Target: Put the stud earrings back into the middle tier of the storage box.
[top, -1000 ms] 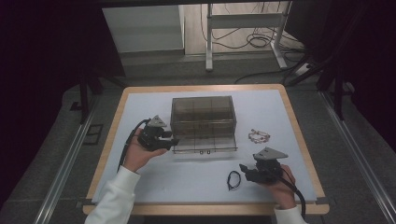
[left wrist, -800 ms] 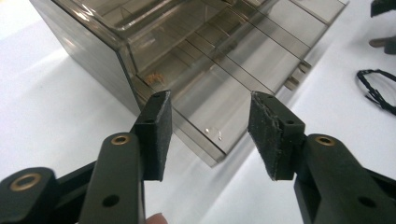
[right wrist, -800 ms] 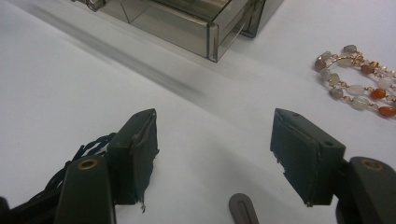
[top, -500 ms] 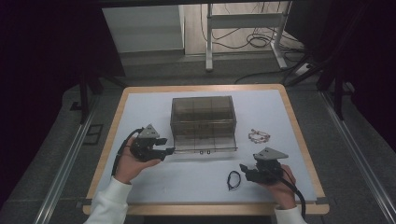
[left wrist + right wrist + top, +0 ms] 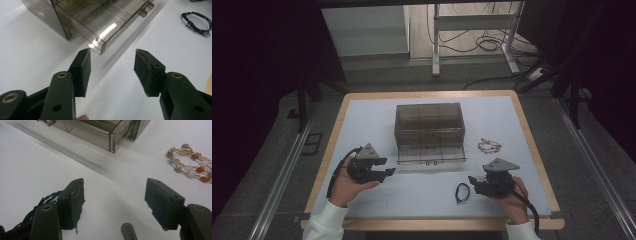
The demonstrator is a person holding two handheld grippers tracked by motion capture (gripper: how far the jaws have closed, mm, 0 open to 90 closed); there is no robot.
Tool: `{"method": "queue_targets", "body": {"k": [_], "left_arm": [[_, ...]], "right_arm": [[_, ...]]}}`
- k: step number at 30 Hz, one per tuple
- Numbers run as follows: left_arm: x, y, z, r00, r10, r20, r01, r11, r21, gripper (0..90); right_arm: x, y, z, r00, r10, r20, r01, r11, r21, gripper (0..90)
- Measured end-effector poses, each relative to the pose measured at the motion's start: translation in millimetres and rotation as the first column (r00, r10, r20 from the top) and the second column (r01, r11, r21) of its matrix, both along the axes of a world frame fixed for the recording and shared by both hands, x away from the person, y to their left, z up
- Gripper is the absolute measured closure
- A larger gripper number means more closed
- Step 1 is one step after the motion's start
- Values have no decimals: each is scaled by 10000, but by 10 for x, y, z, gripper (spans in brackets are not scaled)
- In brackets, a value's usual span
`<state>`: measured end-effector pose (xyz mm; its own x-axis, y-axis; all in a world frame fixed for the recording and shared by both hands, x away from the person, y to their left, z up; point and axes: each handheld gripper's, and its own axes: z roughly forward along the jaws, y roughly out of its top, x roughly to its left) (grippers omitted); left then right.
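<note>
A smoky clear drawer box stands mid-table with its bottom drawer pulled out toward me. My left gripper is held in a hand at the drawer's left front corner, short of touching it. Its jaws have just been opening and stand open around bare table. My right gripper rests low near the front right, open and holding nothing. A black cord bracelet lies just left of it, partly behind one of its jaws. A bead bracelet lies right of the box.
The white table has a wooden rim. Beyond its far edge are a metal stand and floor cables. In the left gripper view the black cord bracelet lies at the top right.
The left hand has drawn its gripper back from the box, leftward and toward the table's near edge. The right hand has stayed put.
</note>
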<state>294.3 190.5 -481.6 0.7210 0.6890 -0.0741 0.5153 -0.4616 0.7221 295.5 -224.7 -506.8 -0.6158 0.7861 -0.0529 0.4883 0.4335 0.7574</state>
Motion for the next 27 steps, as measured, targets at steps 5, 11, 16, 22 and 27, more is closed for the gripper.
{"method": "queue_targets", "body": {"k": [5, 11, 16, 22, 27], "left_arm": [[-40, 36, -34, 10000, 49, -34, -49, 10000, 20, 477], [-138, 78, -64, 9999, 122, 41, -122, 9999, -26, 478], [-210, 102, -98, 9999, 126, -61, -126, 9999, 15, 479], [-276, 132, -136, 9998, 134, -147, -132, 9999, 87, 478], [-337, 155, -172, 9996, 119, -242, -116, 9998, 145, 479]], "right_arm": [[0, -1, 1, 10000, -3, 9, 3, 10000, -5, 318], [0, -7, 1, 10000, -13, -3, 13, 10000, 1, 318], [-1, -10, 4, 10000, -35, 7, 35, 10000, -5, 318], [-6, -23, 20, 10000, -66, 60, 65, 10000, 55, 318], [-7, -29, 22, 9999, -79, 79, 78, 9999, 62, 318]]}}
